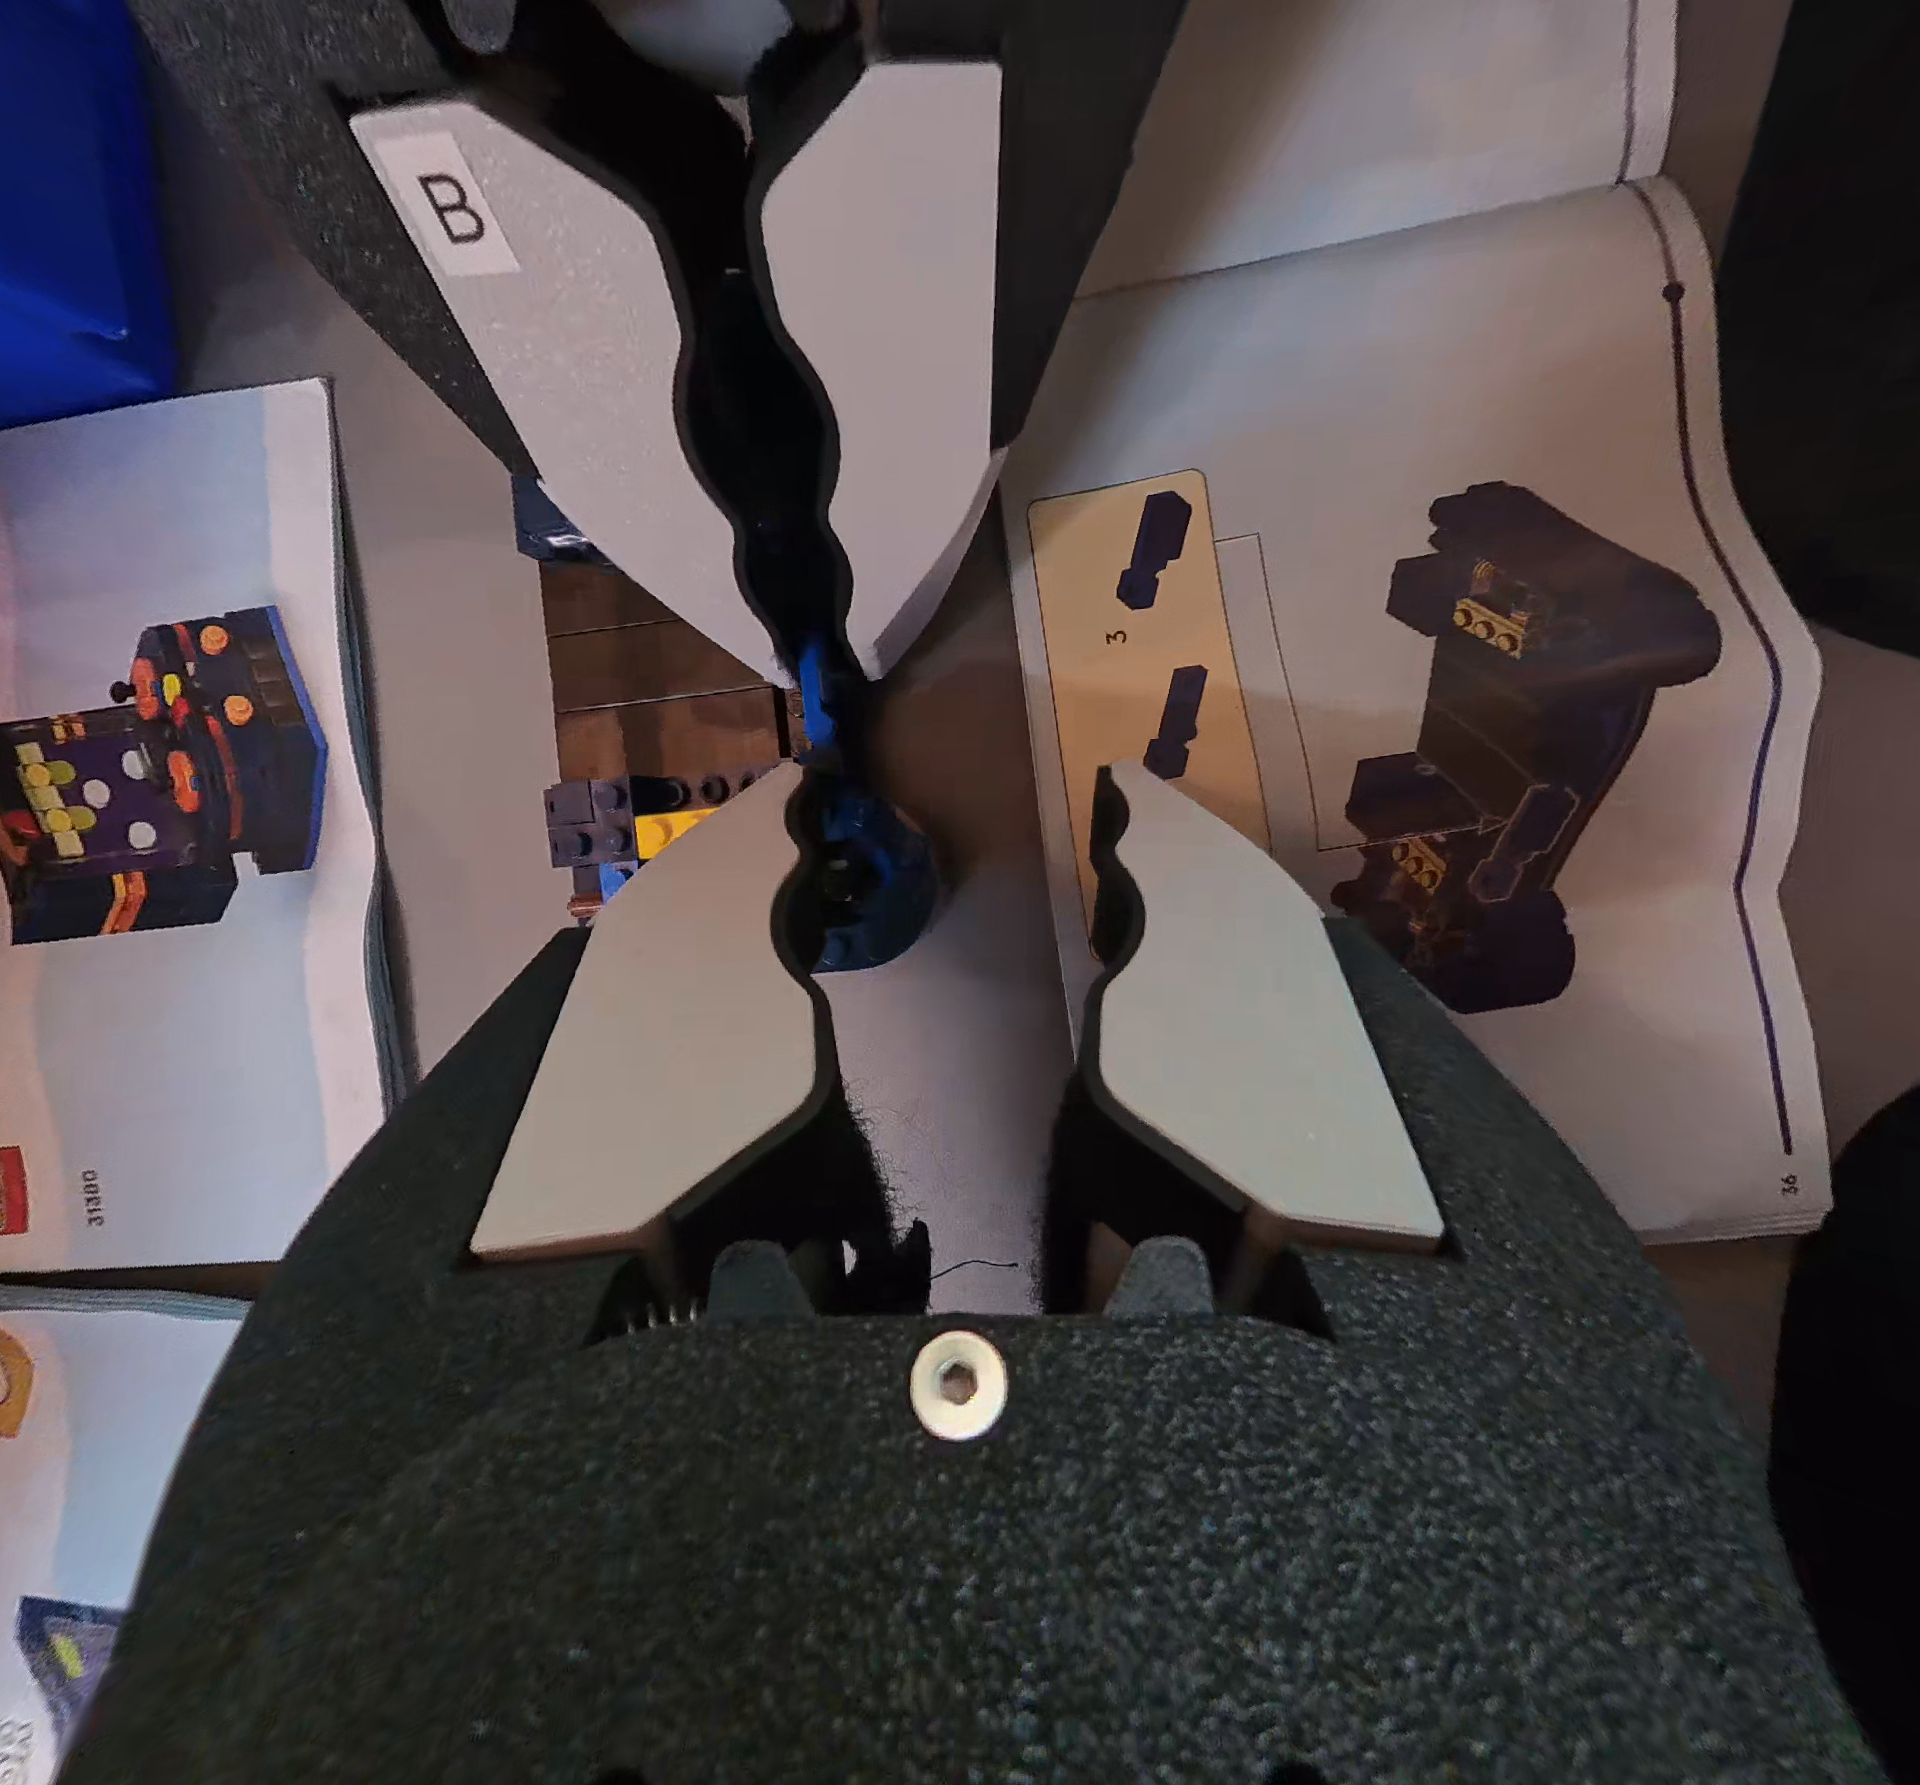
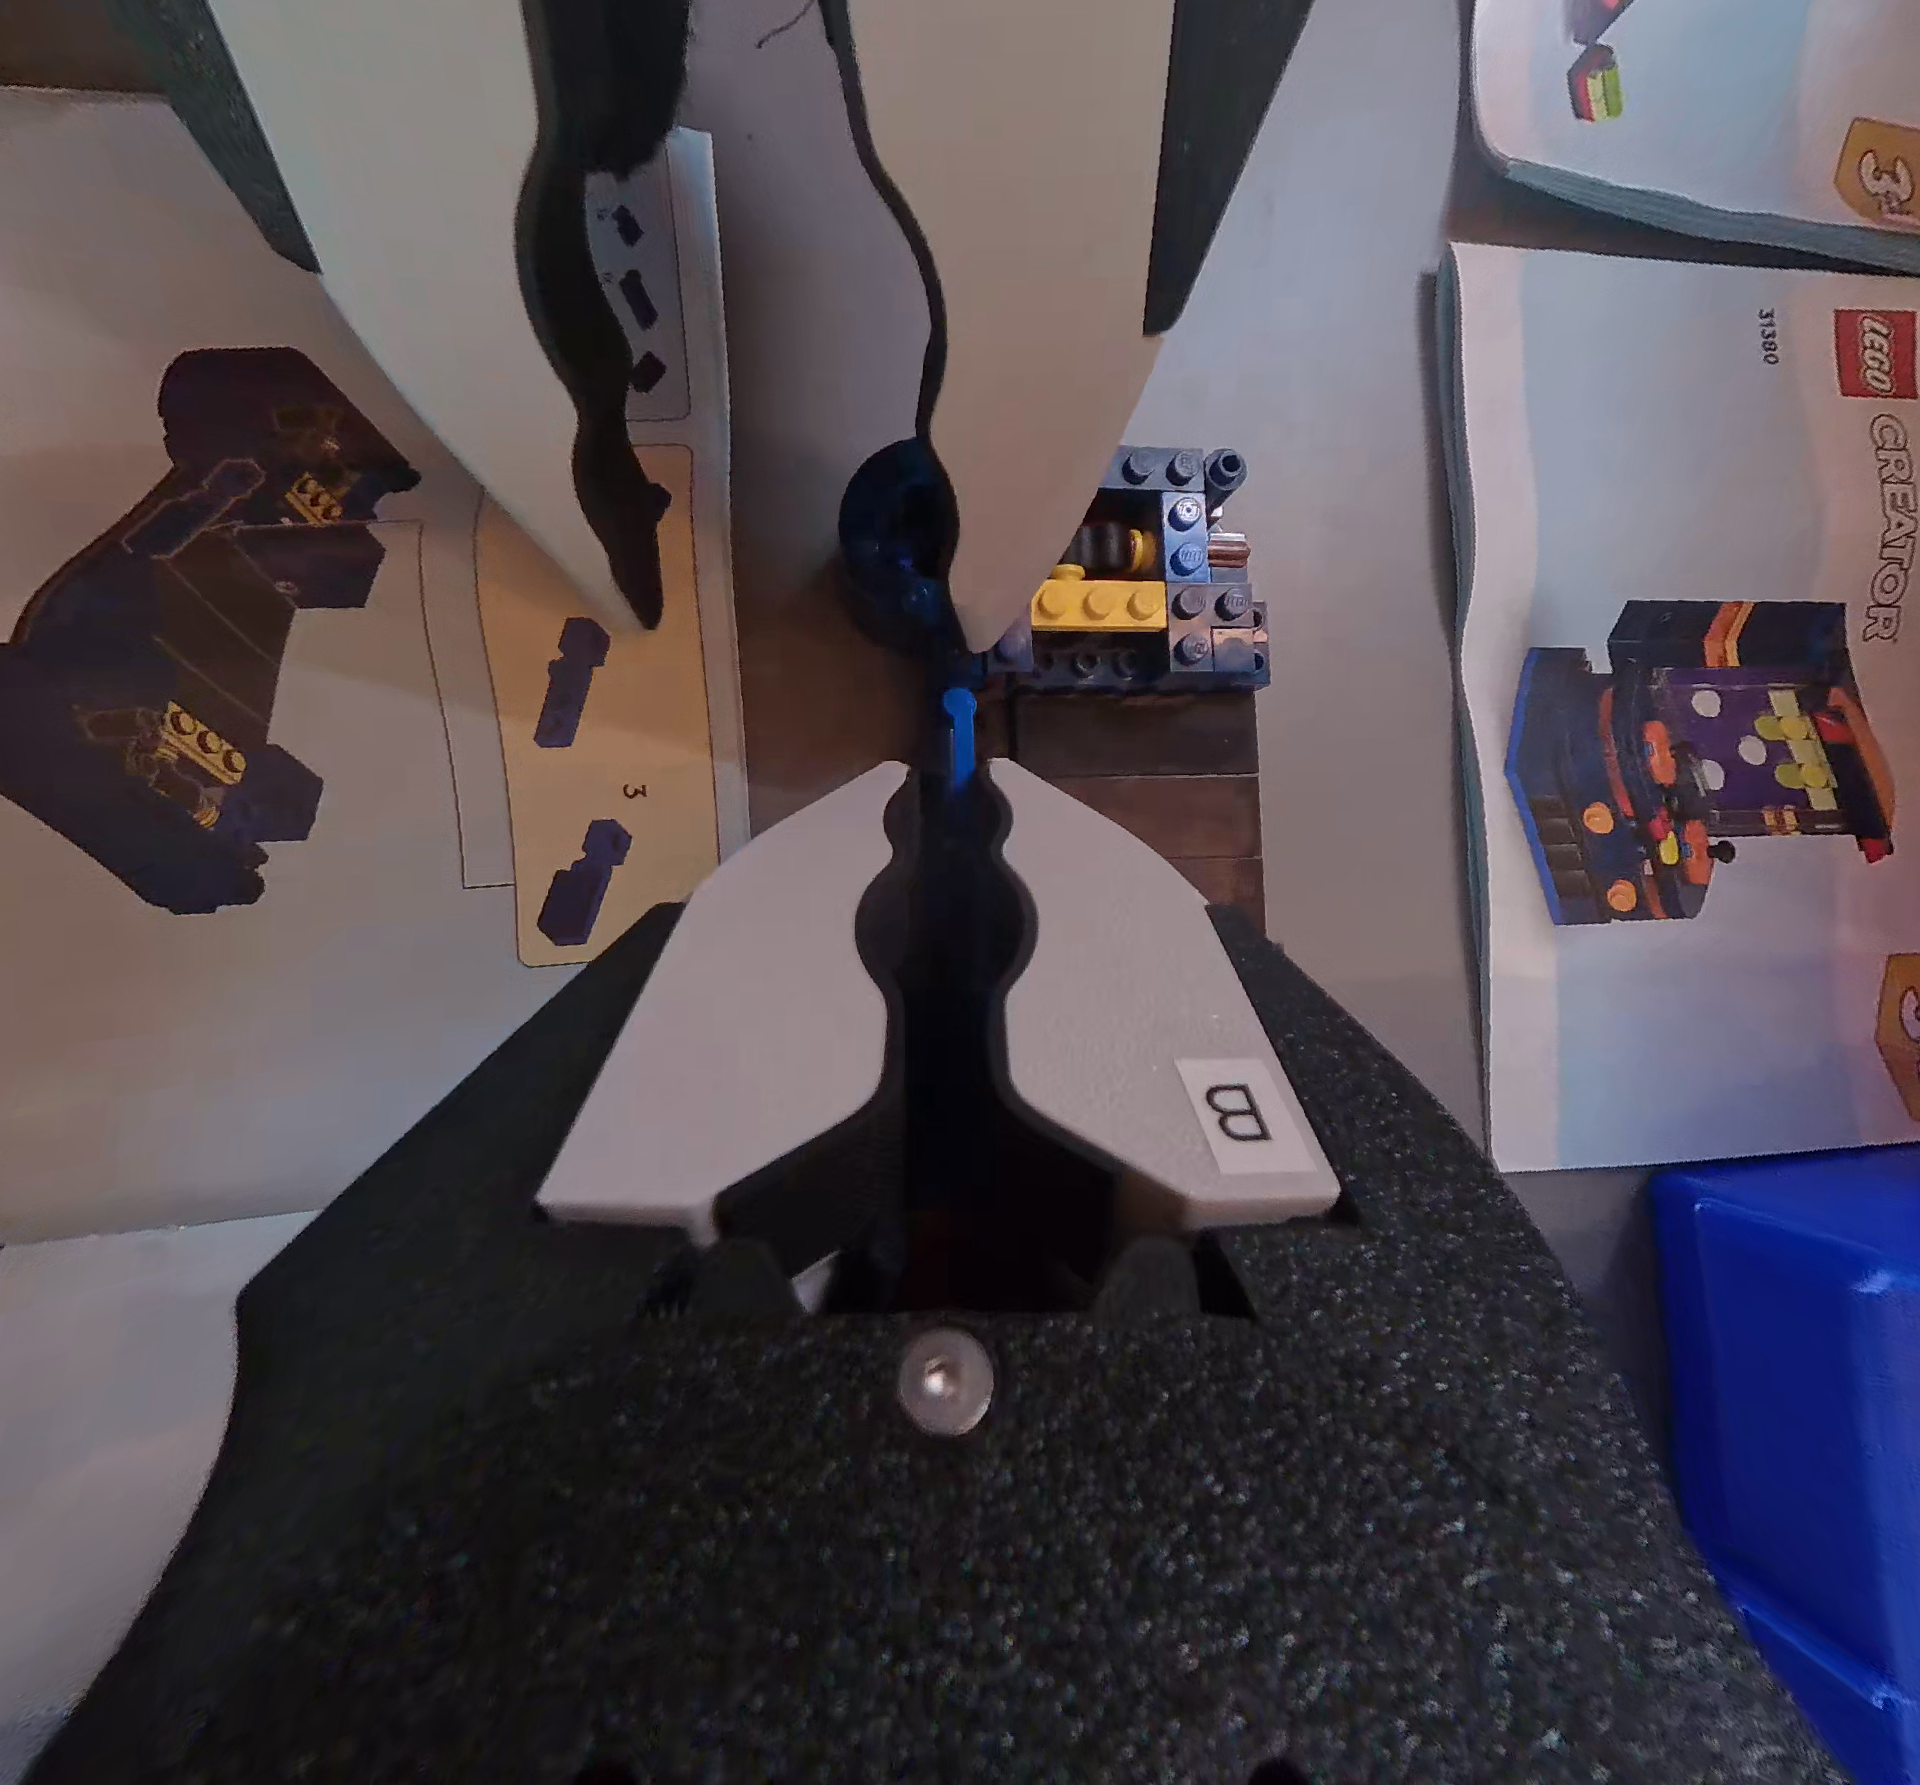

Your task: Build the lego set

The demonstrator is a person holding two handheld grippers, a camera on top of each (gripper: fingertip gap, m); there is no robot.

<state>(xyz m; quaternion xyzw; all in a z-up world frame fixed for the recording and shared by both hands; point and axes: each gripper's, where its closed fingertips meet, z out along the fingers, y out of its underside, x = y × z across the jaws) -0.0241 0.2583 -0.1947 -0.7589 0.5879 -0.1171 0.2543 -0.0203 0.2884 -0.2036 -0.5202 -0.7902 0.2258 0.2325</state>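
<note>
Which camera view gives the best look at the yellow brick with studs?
The right wrist view: the yellow brick lies unobstructed there, three studs visible, in the brick model. In the left wrist view only a sliver of it shows, behind a finger of the left gripper.

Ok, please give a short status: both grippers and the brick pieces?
Right gripper shut on thin blue piece. Left gripper open, one finger beside round dark-blue piece. Brick model close behind.
</note>
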